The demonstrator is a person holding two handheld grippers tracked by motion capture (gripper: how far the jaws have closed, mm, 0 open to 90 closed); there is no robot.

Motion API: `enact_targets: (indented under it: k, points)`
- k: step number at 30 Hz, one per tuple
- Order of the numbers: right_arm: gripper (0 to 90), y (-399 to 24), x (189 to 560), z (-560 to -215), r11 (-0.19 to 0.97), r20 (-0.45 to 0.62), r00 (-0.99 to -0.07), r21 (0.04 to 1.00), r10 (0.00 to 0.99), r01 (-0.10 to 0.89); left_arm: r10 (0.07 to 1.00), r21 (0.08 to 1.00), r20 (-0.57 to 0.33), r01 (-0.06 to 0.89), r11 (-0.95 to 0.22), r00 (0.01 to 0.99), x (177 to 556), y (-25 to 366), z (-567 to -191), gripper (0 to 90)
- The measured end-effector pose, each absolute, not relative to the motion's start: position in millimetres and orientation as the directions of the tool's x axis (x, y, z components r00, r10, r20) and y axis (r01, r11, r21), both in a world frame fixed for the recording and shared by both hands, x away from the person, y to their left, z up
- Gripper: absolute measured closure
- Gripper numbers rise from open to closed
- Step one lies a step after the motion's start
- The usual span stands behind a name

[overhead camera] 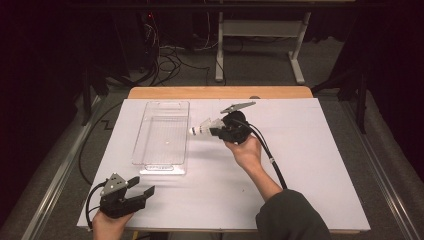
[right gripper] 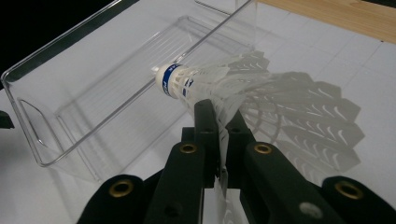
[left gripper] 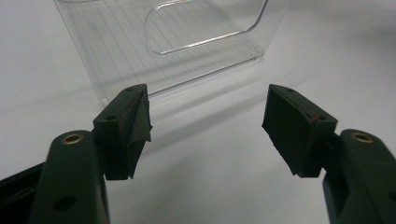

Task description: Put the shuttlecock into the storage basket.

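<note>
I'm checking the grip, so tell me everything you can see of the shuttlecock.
The shuttlecock is white, with a rounded white head ringed by a blue band and a flared skirt that looks like plastic. It is off the table, lying roughly level, head toward the clear bin and just short of its rim. The right gripper is shut on the skirt's edge. Nothing else touches it.

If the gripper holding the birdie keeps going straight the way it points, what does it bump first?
Probably the clear plastic bin. The right gripper is shut on the shuttlecock, whose cork end points at the bin's near long wall; whether it would clear the rim is hard to judge.
</note>
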State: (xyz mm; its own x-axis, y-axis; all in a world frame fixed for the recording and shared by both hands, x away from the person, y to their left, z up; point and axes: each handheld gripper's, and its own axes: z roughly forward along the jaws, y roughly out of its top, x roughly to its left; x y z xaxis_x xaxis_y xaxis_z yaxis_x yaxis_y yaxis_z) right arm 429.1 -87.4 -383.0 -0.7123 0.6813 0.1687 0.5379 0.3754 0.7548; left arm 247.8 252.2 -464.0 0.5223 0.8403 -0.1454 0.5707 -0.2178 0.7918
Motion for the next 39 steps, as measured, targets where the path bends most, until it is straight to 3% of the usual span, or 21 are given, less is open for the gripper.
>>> enact_targets:
  k: [39]
  points:
    - [89.3,-43,428,-373,0.418,0.177,-0.773,0.756,0.609,0.503,0.840,0.790,-0.146,0.573,-0.219,0.522,248,253,-464,32.9]
